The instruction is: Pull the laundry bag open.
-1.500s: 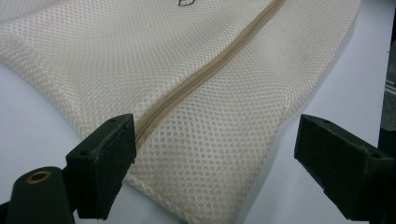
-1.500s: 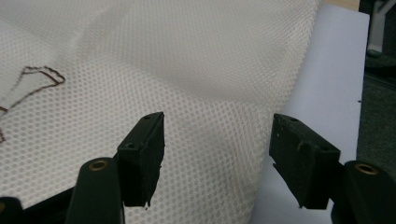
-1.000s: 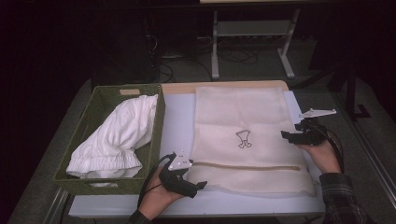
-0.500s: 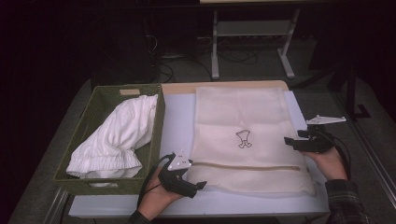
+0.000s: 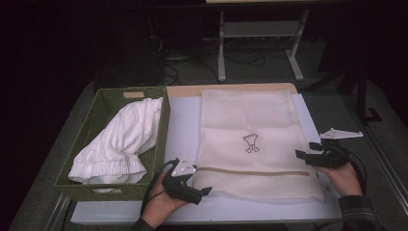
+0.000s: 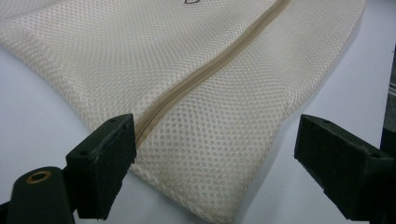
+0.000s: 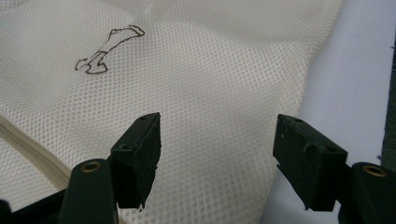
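Mesh bag (image 5: 255, 139) flat on desk (image 5: 185, 120), zipper (image 5: 250, 171) running tongs to tongs; left tongs (image 5: 204, 191) apart at its near-left corner, right tongs (image 5: 305, 151) apart over right edge, nothing clamped

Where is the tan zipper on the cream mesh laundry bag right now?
In the high view the tan zipper runs across the near end of the cream mesh laundry bag, between the left gripper and the right gripper.

We see the cream mesh laundry bag (image 5: 250, 139) lying flat on the pale surface (image 5: 183, 125); left of it stands the green woven basket (image 5: 96, 115), with the white bunched cloth (image 5: 120, 139) inside.
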The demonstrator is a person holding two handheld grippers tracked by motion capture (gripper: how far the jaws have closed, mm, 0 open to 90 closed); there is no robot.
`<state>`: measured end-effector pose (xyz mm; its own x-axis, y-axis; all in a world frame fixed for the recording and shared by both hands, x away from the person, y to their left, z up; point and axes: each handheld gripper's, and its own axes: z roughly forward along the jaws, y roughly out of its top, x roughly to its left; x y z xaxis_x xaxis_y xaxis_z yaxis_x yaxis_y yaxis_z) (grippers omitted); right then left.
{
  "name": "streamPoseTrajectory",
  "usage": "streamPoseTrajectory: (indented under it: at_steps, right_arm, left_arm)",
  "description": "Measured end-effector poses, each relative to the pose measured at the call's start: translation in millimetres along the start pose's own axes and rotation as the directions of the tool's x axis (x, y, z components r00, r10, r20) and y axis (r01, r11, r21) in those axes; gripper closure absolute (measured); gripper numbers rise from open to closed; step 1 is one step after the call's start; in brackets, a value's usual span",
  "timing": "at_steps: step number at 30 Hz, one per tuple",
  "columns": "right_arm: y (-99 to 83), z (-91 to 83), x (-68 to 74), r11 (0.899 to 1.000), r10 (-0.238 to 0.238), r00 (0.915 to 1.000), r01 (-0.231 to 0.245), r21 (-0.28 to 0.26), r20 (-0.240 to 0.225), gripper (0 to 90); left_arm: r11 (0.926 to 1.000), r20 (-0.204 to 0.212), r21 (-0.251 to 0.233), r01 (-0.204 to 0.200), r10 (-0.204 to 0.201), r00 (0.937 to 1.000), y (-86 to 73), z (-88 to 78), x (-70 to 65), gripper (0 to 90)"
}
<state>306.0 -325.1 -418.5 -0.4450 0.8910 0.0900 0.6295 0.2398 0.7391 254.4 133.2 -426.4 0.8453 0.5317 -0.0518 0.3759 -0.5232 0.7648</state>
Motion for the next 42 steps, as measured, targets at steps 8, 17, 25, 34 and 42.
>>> streamPoseTrajectory:
  at_steps: [8,17,25,34,42]
  right_arm:
    - [-16.9,-15.4,1.0,1.0,0.021,0.9998,-0.021,-0.003,0.004,32.4]
    - [-35.3,-26.9,1.2,0.999,0.04,0.9992,-0.04,0.004,0.0,32.4]
    - [-45.9,-33.0,0.1,0.999,0.045,0.9989,-0.045,0.006,-0.008,33.2]
    - [-59.3,-37.9,0.0,0.999,0.025,0.9984,-0.023,0.026,-0.051,34.0]
    - [-65.2,-29.8,-0.3,0.996,-0.046,0.9949,0.052,0.067,-0.089,36.7]
  left_arm:
    - [0.9998,-0.032,0.003,0.018,-0.018,0.9993,-2.3,-0.8,-1.0,12.1]
    - [0.9994,-0.01,-0.014,0.032,-0.032,0.9994,-5.5,-0.2,-1.0,12.1]
    - [0.9989,-0.014,-0.025,0.04,-0.04,0.9991,-6.2,-3.0,-1.7,12.1]
    - [0.9989,-0.006,-0.029,0.037,-0.038,0.9993,-5.9,-3.9,-2.1,12.1]
    - [0.9988,0.004,-0.03,0.038,-0.038,0.9993,-6.2,-3.2,-1.6,12.1]
